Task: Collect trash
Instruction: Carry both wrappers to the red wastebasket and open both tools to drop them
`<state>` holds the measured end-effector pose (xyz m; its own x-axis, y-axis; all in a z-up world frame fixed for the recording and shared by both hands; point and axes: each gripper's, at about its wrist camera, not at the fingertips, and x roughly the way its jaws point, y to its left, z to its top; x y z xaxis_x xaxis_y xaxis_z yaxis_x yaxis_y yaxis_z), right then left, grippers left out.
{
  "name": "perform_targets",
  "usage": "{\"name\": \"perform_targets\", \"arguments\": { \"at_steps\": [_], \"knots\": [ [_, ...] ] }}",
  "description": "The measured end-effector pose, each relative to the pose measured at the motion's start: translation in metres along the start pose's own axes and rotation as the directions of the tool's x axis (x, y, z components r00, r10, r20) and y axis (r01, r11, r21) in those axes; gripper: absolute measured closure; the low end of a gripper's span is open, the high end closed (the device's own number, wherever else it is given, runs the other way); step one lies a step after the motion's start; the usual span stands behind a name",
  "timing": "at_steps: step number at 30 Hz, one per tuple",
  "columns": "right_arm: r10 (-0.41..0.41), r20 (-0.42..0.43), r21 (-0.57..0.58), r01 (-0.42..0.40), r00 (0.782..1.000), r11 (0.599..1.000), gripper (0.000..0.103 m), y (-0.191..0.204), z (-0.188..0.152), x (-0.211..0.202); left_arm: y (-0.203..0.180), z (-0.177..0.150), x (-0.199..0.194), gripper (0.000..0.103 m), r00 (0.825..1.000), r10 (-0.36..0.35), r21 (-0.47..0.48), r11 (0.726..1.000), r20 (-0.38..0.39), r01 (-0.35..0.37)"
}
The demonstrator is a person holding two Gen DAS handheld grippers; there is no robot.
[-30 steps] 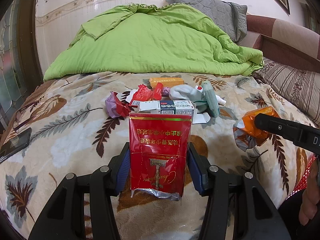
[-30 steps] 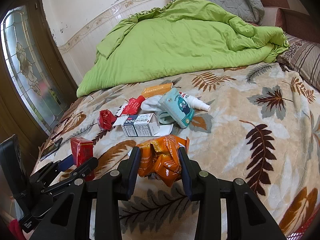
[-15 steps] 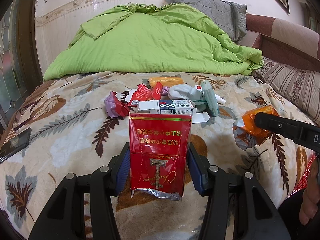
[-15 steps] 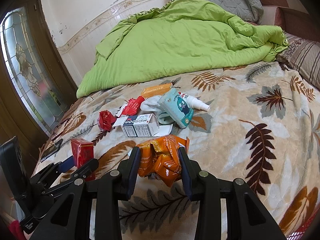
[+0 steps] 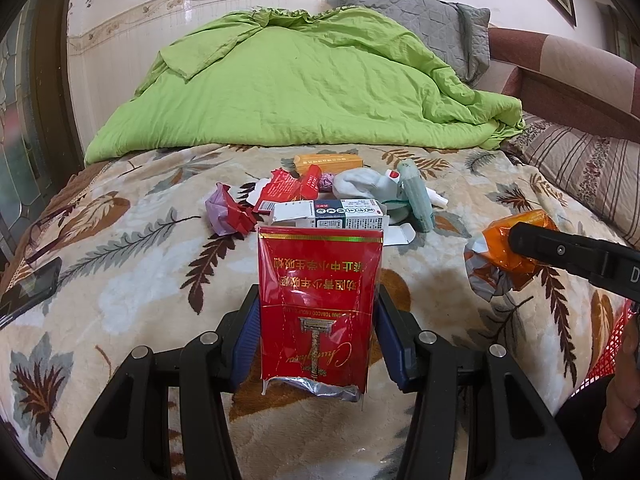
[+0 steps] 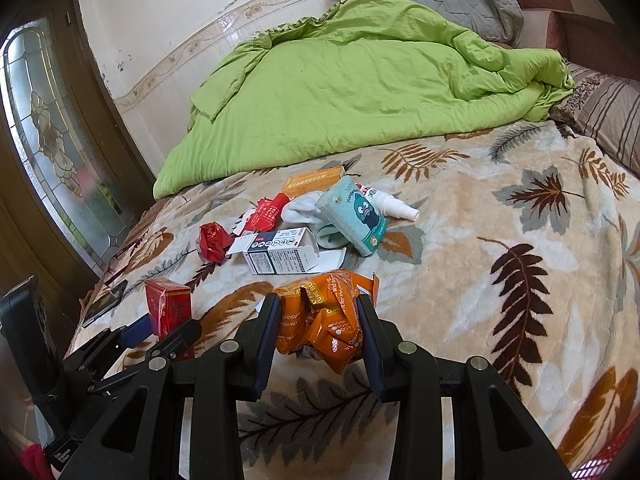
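A: Left gripper (image 5: 318, 332) is clamped on a red cigarette pack (image 5: 318, 300), pads pressing both sides, the pack upright and off the bed (image 5: 120, 280).

B: And what lies beyond it?

A: From the left: a dark phone (image 5: 30, 292) at the bed's edge, a crumpled red and lilac wrapper (image 5: 228, 212), a torn red carton (image 5: 280, 190), an orange box (image 5: 328, 162), an open white medicine box (image 5: 340, 216), a white sock (image 5: 360, 184), a teal tissue pack (image 6: 354, 216) and a small white spray bottle (image 6: 394, 204). All loose on the leaf-print blanket, near one another.

B: The other one?

A: Right gripper (image 6: 320, 328) is closed around a crumpled orange foil packet (image 6: 324, 320), also raised off the blanket.

B: So both are loaded.

A: Yes. I judge the pick-up step done for these two; they need carrying to a bin. A red mesh edge (image 5: 612, 344) shows at the far right, perhaps a basket, though I cannot tell.

B: Next?

A: Swing each piece over the container, spread the pads, then return for the pile. The foil packet is springy and may slip.
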<state>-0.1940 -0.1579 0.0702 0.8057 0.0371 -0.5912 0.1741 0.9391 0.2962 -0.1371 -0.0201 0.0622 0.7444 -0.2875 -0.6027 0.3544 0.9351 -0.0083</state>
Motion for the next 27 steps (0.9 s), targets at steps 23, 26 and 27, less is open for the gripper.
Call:
{"name": "perform_targets", "arguments": {
  "at_steps": [23,26,27],
  "knots": [
    [-0.118,0.1,0.199,0.096,0.988,0.975,0.062,-0.084,-0.033,-0.149,-0.089,0.007,-0.059,0.051,0.962,-0.272,0.135,0.954,0.017,0.267],
    [-0.201,0.111,0.265,0.166,0.973,0.95,0.062,-0.118,-0.042,-0.185,-0.126,0.013,-0.066,0.051,0.933,-0.36,0.167,0.919,-0.012,0.357],
    [-0.23,0.111,0.287,0.191,0.967,0.939,0.062,-0.128,-0.045,-0.196,-0.141,0.014,-0.069,0.051,0.917,-0.398,0.178,0.9,-0.029,0.397]
  ]
}}
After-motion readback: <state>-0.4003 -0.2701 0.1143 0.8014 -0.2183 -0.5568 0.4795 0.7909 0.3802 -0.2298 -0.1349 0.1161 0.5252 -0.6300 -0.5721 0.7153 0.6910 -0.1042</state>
